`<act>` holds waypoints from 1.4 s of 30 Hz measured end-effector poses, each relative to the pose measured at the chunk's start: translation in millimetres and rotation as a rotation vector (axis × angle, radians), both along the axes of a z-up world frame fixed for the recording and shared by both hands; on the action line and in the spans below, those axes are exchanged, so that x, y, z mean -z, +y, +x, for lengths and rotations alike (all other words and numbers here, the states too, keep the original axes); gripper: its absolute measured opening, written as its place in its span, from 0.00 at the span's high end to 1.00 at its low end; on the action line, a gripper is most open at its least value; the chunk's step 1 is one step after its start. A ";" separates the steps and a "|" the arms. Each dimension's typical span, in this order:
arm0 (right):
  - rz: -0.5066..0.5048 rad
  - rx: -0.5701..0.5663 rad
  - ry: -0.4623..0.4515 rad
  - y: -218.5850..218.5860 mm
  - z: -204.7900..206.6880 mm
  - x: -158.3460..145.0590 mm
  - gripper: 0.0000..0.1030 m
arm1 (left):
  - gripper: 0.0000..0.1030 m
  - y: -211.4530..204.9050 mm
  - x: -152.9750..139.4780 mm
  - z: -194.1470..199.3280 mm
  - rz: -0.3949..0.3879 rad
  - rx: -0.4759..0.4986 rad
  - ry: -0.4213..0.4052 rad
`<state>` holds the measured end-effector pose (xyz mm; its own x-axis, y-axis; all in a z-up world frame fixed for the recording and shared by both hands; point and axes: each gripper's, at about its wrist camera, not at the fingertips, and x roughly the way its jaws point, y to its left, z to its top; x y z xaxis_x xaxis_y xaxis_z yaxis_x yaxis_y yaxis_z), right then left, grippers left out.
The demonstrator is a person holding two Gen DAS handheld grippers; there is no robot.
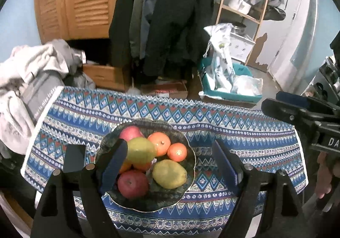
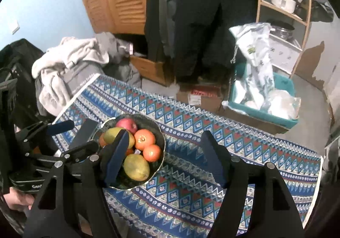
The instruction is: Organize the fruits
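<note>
Dark scalloped glass bowl (image 1: 187,182) of red apples, oranges and yellow-green mangoes on blue patterned tablecloth (image 1: 244,136), left gripper (image 1: 170,159) and right gripper (image 2: 165,146) both above it, jaws apart, empty.

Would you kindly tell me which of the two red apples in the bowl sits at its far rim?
The pinkish-red apple behind the upper mango. The darker red apple lies at the near edge of the bowl, beside the other mango.

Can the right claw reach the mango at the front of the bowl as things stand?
Probably yes. The right claw is open and empty above the bowl, and the front mango lies on top near the rim, uncovered. The left claw stays on the far side.
</note>
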<state>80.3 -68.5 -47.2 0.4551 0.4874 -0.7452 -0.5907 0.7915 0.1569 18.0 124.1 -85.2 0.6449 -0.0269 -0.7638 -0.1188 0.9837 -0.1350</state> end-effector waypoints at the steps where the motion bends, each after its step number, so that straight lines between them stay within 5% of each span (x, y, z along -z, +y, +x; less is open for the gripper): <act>1: 0.005 0.002 -0.011 -3.4 -1.8 -4.5 0.30 | 0.17 -2.3 -4.2 -2.1 0.006 0.001 -0.006; 23: 0.076 0.093 -0.171 -63.9 -35.2 -59.0 0.16 | 0.01 -44.0 -76.0 -30.6 0.023 0.030 -0.162; 42: 0.083 0.118 -0.196 -82.6 -34.8 -62.6 0.16 | 0.01 -52.5 -82.6 -31.2 0.050 0.015 -0.182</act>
